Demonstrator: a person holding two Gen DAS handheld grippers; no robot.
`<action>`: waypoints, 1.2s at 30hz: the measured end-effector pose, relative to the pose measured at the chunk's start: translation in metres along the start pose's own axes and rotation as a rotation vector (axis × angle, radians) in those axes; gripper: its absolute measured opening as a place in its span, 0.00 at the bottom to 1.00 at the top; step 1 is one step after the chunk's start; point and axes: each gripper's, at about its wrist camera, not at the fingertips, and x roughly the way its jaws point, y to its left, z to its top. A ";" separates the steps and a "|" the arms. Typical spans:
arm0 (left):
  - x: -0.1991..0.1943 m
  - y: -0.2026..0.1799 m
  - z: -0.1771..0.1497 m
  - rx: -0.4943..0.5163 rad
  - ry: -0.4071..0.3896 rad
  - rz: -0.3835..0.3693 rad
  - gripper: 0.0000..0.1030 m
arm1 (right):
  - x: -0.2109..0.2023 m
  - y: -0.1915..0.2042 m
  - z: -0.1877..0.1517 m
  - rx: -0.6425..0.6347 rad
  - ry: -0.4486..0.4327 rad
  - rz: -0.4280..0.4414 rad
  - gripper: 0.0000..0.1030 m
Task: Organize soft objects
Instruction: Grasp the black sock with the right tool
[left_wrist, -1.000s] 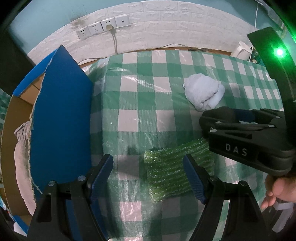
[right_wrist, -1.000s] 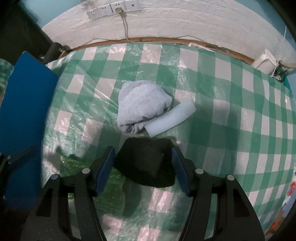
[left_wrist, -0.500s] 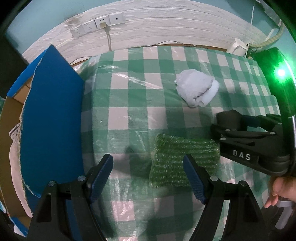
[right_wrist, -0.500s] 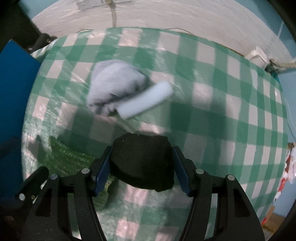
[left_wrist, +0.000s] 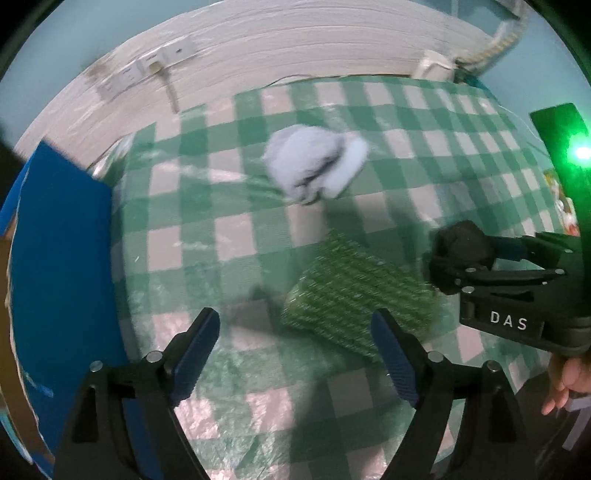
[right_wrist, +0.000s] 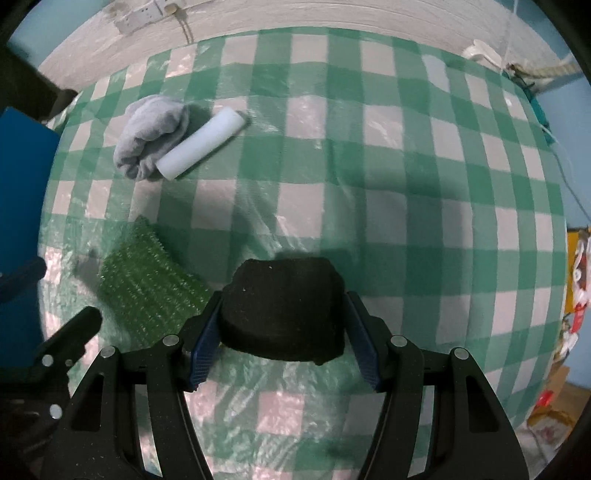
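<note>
Holding the black sponge (right_wrist: 282, 314) is my right gripper (right_wrist: 282, 334), with both blue pads pressed into its sides. I think it is squeezed from the sides so the soft lump will not slip out while I carry it. The sponge is up off the checked tablecloth (right_wrist: 406, 184), and it makes a dark shadow on the cloth behind it. Its long way runs across, from one pad to the other, and its flat front faces away from me toward the wall.

My left gripper (left_wrist: 297, 354) has its jaws wide apart, and nothing is between them. It hangs over the cloth near the blue box flap (left_wrist: 62, 258), ready for the next soft thing, I think.

The green bubble wrap (left_wrist: 354, 299) lies flat on the cloth, just in front of the left gripper and a bit to its right. It is turned slantwise, so one corner points back at the wall.

Farther back is the gray towel (right_wrist: 151, 133), bunched in a heap. The white foam roll (right_wrist: 203, 144) lies touching it. The roll's long way slants, with one end near the towel's front and the other end up and to the right.

The box is on the far left, so I guess the sponge has to go across to that side. I would keep a firm squeeze on it all the way.
</note>
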 end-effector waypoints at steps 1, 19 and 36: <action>0.000 -0.003 0.001 0.013 -0.003 -0.008 0.83 | -0.001 -0.004 -0.002 0.009 -0.004 0.011 0.61; 0.034 -0.044 -0.001 0.147 0.050 -0.055 0.84 | -0.006 -0.011 0.004 0.038 -0.049 0.067 0.62; 0.050 -0.050 -0.006 0.189 0.025 -0.058 0.65 | 0.003 -0.016 0.001 0.016 -0.025 0.031 0.62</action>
